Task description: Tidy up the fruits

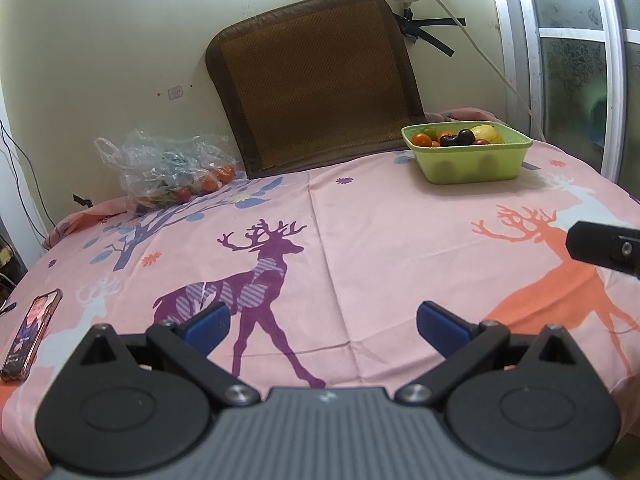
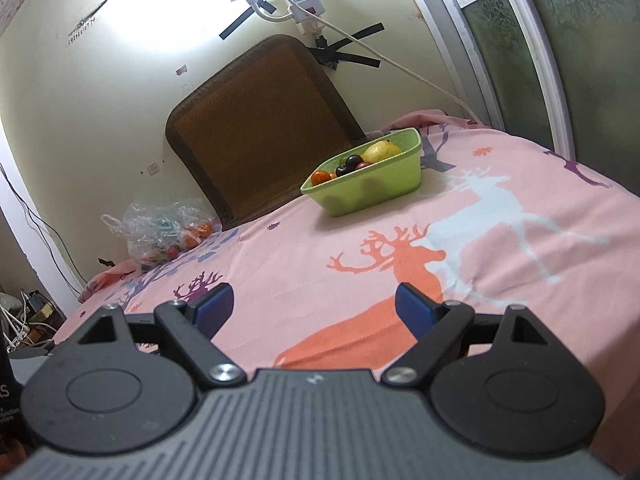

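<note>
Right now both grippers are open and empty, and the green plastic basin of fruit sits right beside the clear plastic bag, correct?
Not quite. The green plastic basin sits well apart from the clear plastic bag, with the brown woven mat between them, as the left wrist view shows. Both grippers, left and right, are open and empty.

The left hand-held gripper is hovering wide open over the bed. A green tub of fruit is sitting near the far right corner, a plastic bag near the far left.
</note>
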A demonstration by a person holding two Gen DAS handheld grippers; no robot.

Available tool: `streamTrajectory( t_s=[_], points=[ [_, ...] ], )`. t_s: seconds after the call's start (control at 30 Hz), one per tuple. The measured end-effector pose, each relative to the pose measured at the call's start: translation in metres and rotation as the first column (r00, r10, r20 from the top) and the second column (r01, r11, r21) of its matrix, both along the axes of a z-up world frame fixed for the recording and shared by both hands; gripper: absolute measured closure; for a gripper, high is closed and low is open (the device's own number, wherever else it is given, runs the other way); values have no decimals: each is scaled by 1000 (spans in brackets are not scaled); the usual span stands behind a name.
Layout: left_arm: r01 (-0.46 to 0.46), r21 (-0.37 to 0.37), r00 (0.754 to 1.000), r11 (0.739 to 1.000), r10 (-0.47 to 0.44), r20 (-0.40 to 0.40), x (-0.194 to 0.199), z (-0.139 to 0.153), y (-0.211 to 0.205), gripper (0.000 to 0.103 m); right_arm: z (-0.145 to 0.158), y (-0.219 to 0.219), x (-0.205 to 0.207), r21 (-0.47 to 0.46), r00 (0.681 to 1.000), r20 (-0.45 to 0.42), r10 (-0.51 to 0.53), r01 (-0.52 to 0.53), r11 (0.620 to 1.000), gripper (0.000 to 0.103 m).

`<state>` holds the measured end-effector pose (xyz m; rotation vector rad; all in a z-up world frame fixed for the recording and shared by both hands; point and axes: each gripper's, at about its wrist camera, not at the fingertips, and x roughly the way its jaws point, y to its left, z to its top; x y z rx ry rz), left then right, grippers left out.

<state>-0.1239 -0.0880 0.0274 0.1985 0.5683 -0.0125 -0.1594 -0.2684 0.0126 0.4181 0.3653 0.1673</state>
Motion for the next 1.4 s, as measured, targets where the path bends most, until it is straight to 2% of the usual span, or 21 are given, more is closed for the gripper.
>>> streamTrajectory(
  t_s=[1.4],
  points=[
    [-5, -4, 1000, 1000, 5, -10, 0, -3, 1, 0, 0, -1, -1, 4, 1000, 7, -5, 4, 1000, 13]
  ],
)
